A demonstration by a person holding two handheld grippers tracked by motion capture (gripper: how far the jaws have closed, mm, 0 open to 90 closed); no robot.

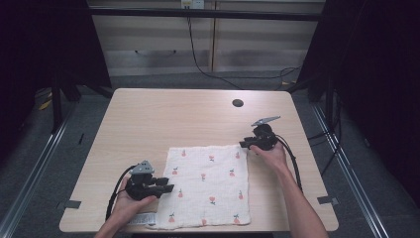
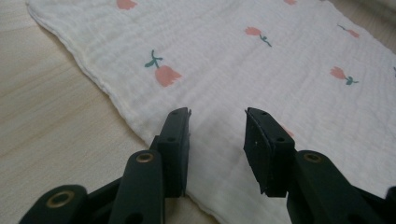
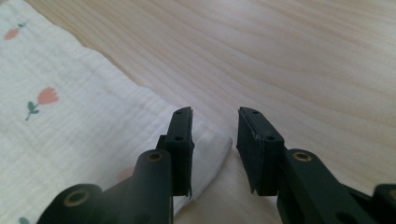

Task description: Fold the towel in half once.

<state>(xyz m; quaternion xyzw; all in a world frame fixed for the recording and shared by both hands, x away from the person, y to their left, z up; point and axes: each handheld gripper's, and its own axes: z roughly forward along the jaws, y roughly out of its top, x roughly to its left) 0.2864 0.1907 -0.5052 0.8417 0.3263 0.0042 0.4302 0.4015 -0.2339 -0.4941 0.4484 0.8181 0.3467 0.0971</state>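
A white cloth (image 1: 208,183) printed with small pink flowers lies flat on the near half of the wooden table (image 1: 163,114). My left gripper (image 1: 168,188) rests at the cloth's left edge, open, its jaws low over the fabric (image 2: 261,79) with nothing between them (image 2: 217,116). My right gripper (image 1: 243,144) sits at the cloth's far right corner, open (image 3: 215,114). That corner (image 3: 212,140) lies between and just under its jaws, which are not closed on it.
A dark round hole (image 1: 237,103) is set in the table near its far right. A small printed label (image 1: 143,218) sits at the near left table edge. Cables trail from both grippers, and dark curtains flank the table.
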